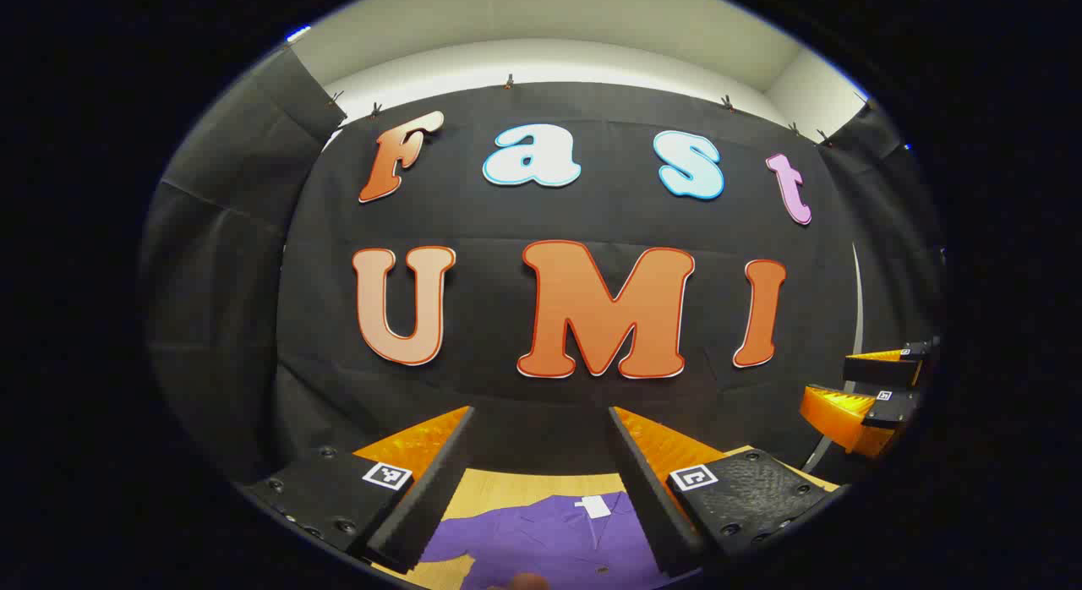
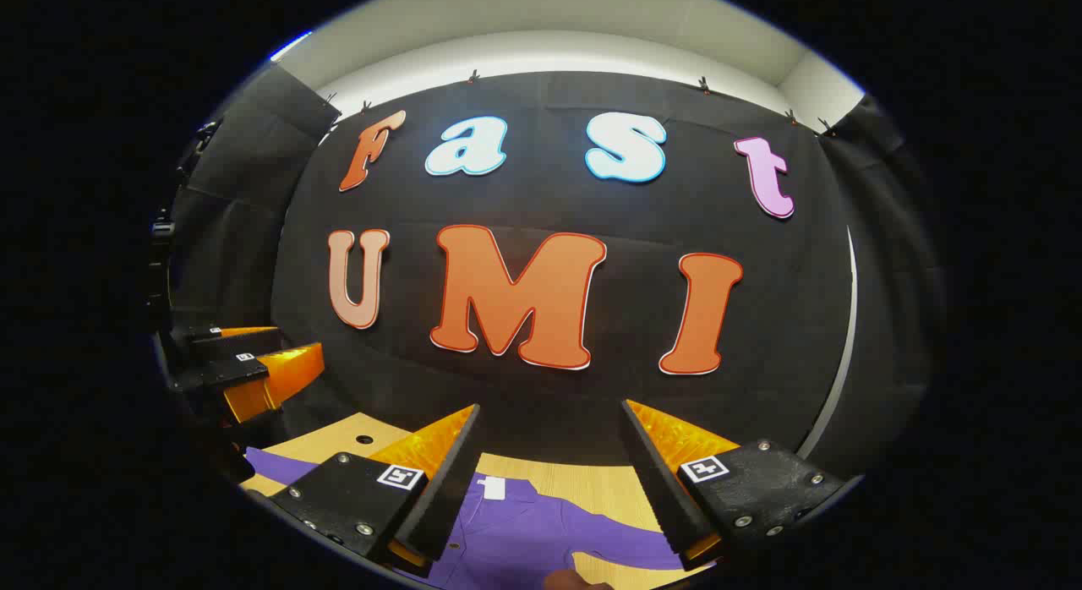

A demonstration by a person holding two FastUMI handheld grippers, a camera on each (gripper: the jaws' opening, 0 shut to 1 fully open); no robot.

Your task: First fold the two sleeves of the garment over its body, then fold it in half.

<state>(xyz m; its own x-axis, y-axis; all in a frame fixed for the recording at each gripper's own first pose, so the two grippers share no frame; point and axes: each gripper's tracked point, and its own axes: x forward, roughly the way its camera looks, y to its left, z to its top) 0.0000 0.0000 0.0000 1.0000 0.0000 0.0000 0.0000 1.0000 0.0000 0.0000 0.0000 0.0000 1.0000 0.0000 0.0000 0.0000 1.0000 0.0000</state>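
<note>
The light wooden tabletop [image 2: 592, 488] runs back to the foot of the black cloth wall [image 2: 549, 387], and a bare strip of wood lies between the wall and the purple button-up garment with a white neck label [image 1: 549, 539], which lies flat on the table, collar toward the wall. In the right gripper view the same garment [image 2: 541, 531] sends one purple sleeve [image 2: 625, 522] out to the right across the wood, with open tabletop beyond it; a small round hole [image 2: 364, 439] marks the table near its left edge.

The left gripper [image 1: 541, 480] hangs above the garment with its jaws spread wide, nothing between them and touching nothing. The right gripper [image 2: 549, 480] is likewise wide open and empty above the cloth.

Each gripper shows at the side of the other's view, level with it and well apart: the right gripper [image 1: 871, 396] at the right edge, the left gripper [image 2: 245, 370] at the left edge. The black side curtains [image 1: 220, 260] close in the booth on both sides.
</note>
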